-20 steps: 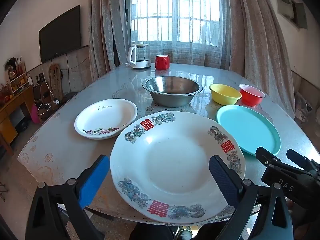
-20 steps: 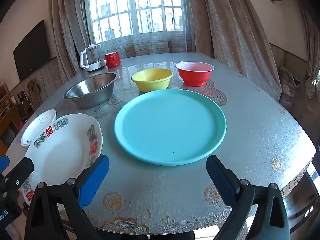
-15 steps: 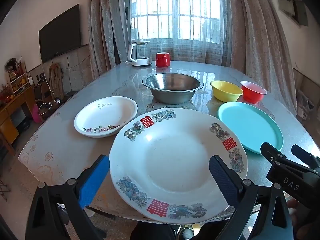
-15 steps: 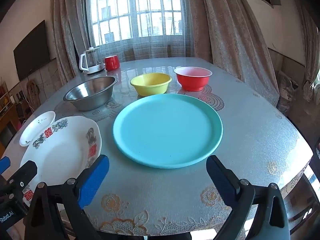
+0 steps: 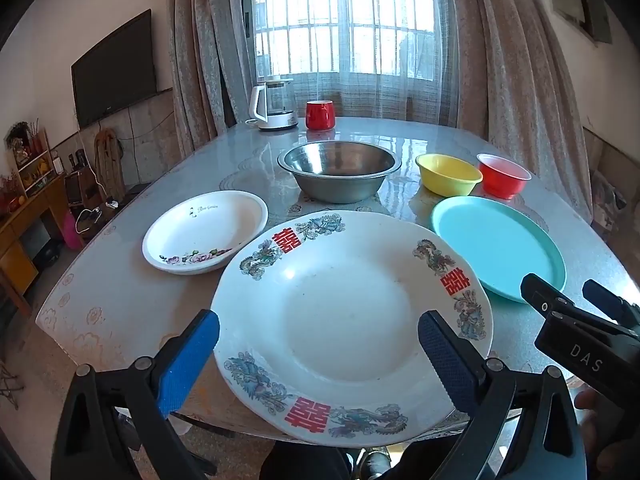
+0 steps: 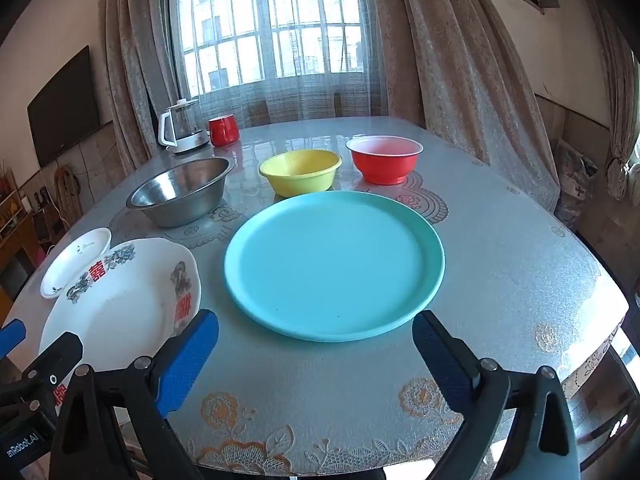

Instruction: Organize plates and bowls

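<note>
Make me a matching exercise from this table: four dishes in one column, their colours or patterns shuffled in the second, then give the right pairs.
Dishes
1. Flat plate nearest the right gripper
2. Deep plate in front of the left gripper
3. Largest bowl
4. Bowl between the largest bowl and the red bowl

Colours or patterns
A. Yellow
B. Bare shiny metal
C. Turquoise
D. White with red characters and dragons on the rim

Pairs: 1-C, 2-D, 3-B, 4-A
</note>
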Tool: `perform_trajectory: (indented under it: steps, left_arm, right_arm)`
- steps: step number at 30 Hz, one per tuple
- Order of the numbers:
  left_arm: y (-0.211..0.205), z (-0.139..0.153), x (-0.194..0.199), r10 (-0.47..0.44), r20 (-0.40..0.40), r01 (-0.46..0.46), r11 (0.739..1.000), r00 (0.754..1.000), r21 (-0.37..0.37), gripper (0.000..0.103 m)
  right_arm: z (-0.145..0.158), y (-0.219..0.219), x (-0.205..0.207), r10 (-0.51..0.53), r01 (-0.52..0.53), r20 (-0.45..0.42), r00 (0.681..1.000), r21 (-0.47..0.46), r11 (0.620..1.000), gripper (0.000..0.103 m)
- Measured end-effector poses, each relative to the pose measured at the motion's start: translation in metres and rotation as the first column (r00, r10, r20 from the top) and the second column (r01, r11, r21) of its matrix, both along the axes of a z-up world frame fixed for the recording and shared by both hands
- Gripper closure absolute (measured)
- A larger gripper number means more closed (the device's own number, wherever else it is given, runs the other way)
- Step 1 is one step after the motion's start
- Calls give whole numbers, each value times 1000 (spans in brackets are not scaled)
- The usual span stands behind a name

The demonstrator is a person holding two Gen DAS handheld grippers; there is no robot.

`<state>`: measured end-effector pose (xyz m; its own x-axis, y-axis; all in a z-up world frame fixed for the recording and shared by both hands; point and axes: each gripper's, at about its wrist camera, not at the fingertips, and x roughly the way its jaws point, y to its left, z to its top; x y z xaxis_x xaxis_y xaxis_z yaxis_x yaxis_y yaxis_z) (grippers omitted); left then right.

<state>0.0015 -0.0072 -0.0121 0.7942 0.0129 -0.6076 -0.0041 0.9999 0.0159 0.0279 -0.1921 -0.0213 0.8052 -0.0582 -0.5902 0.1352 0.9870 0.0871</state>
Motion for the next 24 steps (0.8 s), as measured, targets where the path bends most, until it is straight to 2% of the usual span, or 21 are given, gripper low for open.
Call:
perform_trajectory:
  steps: [24]
  left_arm:
    - [0,6,-4,-6,-1,6,1000,1000,2,3]
  right_arm:
    - [4,4,-6,7,-7,14,1000,-8,1000,4]
